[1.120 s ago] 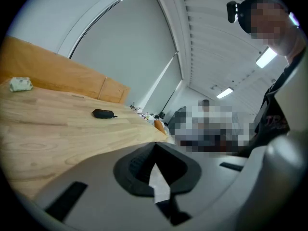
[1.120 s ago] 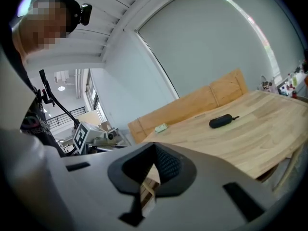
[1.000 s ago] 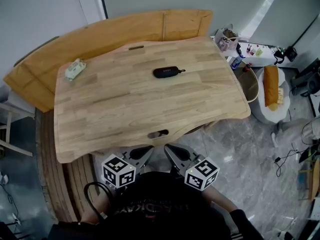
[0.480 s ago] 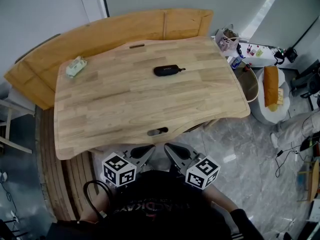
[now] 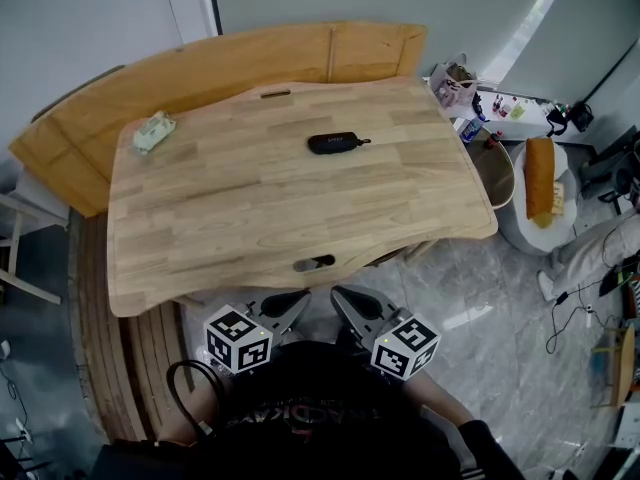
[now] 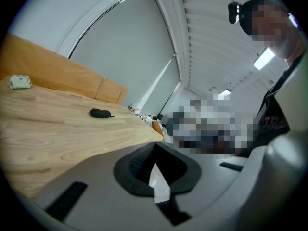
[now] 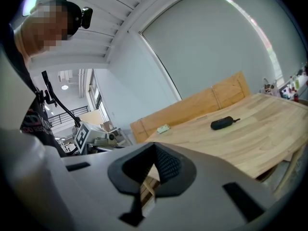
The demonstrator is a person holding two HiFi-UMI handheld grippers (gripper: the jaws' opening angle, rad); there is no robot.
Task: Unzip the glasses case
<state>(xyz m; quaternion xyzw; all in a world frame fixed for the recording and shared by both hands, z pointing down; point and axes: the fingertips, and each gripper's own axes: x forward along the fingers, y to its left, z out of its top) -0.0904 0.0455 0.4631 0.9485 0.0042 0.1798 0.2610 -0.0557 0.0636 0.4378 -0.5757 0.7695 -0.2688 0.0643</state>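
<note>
The black oval glasses case [image 5: 337,143] is lying untouched far across the light wooden surface [image 5: 250,208]; the left hand-held gripper [image 5: 297,302] and right hand-held gripper [image 5: 342,299] are hovering clenched and empty at the near edge; reaching toward the case is likely coming next.

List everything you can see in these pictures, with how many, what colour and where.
table: one, light wood, middle of the head view
glasses case: one, black, on the table's far half
packet: one, pale green and white, at the table's far left corner
wooden panel: one, orange-brown, behind the table
cushion: one, orange, on the stool
stool: one, white, on the floor right of the table
left gripper: one, grey, below the table's near edge, shut, empty
right gripper: one, grey, beside the left one, shut, empty
</note>
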